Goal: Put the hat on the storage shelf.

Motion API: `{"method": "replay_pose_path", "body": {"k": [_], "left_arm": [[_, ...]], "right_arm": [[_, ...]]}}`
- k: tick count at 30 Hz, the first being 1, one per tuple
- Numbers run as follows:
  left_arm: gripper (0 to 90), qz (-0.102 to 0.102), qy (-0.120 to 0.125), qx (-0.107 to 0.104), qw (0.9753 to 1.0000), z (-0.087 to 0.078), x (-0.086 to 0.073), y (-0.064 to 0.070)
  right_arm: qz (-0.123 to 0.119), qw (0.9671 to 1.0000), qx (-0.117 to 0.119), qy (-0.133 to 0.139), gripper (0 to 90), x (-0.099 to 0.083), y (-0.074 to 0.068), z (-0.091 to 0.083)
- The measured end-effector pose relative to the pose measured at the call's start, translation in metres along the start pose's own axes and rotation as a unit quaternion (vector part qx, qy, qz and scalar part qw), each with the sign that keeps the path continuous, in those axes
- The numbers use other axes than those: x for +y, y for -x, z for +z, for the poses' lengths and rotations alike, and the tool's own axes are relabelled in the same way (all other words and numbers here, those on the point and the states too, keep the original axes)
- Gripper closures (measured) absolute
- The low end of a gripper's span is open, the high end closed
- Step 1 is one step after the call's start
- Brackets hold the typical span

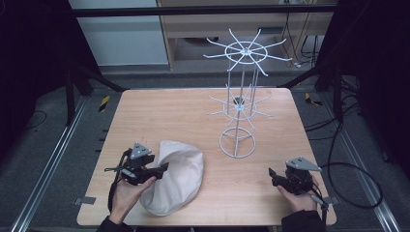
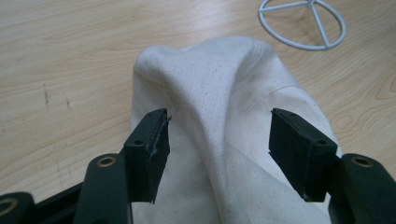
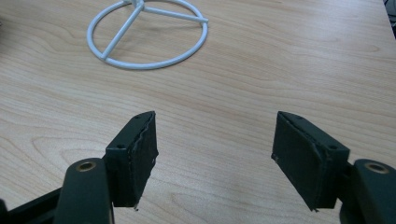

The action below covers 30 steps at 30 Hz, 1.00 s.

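Left gripper [image 2: 218,135] jaws spread, straddling a raised fold of the white cap [image 2: 224,93]. Right gripper [image 3: 215,156] jaws spread over bare table [image 3: 280,60], near wire rack [image 3: 147,35].

No legible text, label, brand, number or sign in any view. Cream cloth cap [image 1: 175,178]: plain fabric, no print. White wire display stand [image 1: 238,101]: unmarked. Pale wooden tabletop [image 1: 159,116]: bare grain. Yellow-black striped tape pieces on floor at far left [image 1: 104,103] and far right [image 1: 313,100]: stripes, no lettering.
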<state>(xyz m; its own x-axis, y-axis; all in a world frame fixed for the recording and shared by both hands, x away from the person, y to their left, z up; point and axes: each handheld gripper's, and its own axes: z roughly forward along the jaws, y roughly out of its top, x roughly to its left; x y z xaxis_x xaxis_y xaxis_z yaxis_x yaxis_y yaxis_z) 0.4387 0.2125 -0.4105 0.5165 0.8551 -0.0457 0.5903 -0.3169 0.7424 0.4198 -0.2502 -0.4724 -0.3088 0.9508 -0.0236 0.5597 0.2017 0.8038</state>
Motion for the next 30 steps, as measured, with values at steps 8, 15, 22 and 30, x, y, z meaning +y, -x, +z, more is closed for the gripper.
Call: {"method": "replay_pose_path", "body": {"k": [8,15,22,30], "left_arm": [[43.6,0.006,-0.02,0.011,0.9997,0.008,-0.002,-0.001],[53.2,0.005,-0.038,0.001,0.9993,0.017,-0.003,-0.002],[64.2,0.007,-0.053,-0.006,0.9986,0.025,-0.003,0.0],[79.3,0.0,-0.062,-0.01,0.998,0.03,-0.002,-0.003]], "right_arm": [[0.0,1.0,0.003,-0.004,32.4,0.0,0.0,0.001],[0.002,1.0,0.005,-0.007,33.5,0.0,0.0,0.002],[0.0,0.9999,0.007,-0.009,34.0,0.0,0.0,0.003],[-0.001,0.9999,0.009,-0.011,34.7,-0.001,0.0,0.004]]}}
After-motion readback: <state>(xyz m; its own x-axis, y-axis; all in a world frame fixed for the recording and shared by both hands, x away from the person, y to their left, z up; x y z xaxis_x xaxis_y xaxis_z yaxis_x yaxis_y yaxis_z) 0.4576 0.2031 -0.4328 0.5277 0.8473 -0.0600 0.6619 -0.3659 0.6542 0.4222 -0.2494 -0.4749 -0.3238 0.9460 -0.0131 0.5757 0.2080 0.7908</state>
